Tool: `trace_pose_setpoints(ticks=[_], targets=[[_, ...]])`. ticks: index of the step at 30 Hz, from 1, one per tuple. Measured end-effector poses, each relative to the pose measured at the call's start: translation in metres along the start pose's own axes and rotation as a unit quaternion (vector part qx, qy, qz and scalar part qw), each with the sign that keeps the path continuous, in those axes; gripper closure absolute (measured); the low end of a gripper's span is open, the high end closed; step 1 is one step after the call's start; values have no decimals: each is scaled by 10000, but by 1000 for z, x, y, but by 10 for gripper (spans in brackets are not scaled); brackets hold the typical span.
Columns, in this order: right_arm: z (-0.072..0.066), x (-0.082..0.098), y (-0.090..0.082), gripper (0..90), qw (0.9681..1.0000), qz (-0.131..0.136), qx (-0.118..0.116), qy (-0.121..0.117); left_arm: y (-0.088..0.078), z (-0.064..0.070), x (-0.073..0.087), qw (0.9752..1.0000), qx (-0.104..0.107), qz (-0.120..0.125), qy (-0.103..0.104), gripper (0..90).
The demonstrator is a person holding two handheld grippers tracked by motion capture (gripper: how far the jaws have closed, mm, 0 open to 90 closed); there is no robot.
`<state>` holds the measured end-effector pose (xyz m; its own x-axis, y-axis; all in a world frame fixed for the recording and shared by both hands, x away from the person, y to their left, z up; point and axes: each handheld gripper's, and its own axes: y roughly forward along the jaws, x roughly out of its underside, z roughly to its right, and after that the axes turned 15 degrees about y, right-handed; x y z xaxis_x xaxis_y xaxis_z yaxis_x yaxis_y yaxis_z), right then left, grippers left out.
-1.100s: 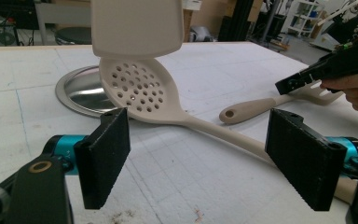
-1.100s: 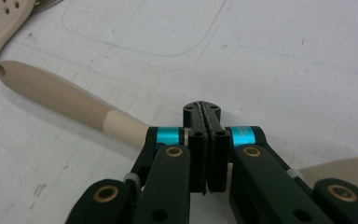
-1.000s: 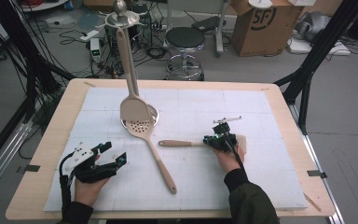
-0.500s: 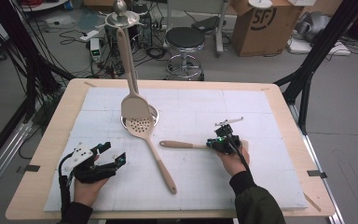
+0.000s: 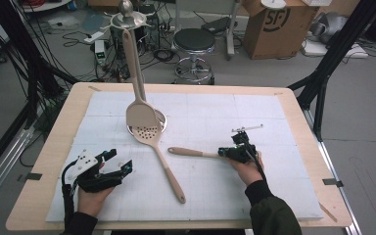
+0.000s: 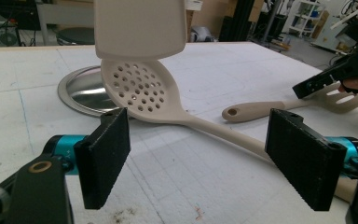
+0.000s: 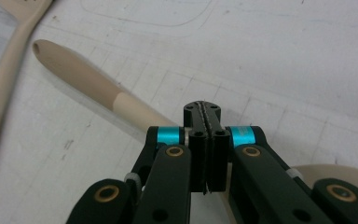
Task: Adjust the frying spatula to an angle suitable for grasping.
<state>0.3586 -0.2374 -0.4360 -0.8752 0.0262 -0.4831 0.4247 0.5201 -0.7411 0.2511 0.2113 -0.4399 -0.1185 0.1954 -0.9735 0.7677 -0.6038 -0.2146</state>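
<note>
Three beige utensils are in play, and the one in hand is the slotted turner [image 5: 196,152] lying flat on the white mat [image 5: 274,122] right of centre, its handle pointing left and its head under the right gripper [image 5: 236,152]. In the right gripper view those fingers [image 7: 196,140] are clenched flat together over the handle [image 7: 88,86], which runs beneath them; whether they pinch any part of it I cannot tell. The step looks like picking this utensil up, probably to hang it on the rack [image 5: 126,18] whose round steel base [image 5: 162,117] stands behind, where a solid spatula [image 5: 139,115] already hangs. If nothing is pinched, the next move calls for parting the fingers, setting them across the neck and closing, then a level lift clear of the mat. Just left lies a perforated skimmer [image 5: 147,133], its bowl on the steel base, its handle running toward the person. Farther left, the left gripper [image 5: 120,165] rests on the counter [image 5: 49,161], fingers [image 6: 105,154] spread wide and holding nothing.
</note>
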Motion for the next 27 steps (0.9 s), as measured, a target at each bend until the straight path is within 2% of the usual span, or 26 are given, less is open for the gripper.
trace_pose_setpoints(ticks=[2,11,18,20,27], targets=[[2,1,-1,899,9999,-26,-94,69,0,0,0,10000,-3,-5,1,227],[3,5,-4,899,9994,-178,-250,151,1,0,0,10000,0,-25,18,227],[2,8,-6,899,9992,-271,-274,120,1,1,0,10000,9,-26,23,227],[2,9,-6,899,9989,-317,-285,180,1,1,0,10000,8,-20,18,227],[-1,14,-9,899,9985,-420,-326,108,1,1,0,10000,5,-21,20,227]])
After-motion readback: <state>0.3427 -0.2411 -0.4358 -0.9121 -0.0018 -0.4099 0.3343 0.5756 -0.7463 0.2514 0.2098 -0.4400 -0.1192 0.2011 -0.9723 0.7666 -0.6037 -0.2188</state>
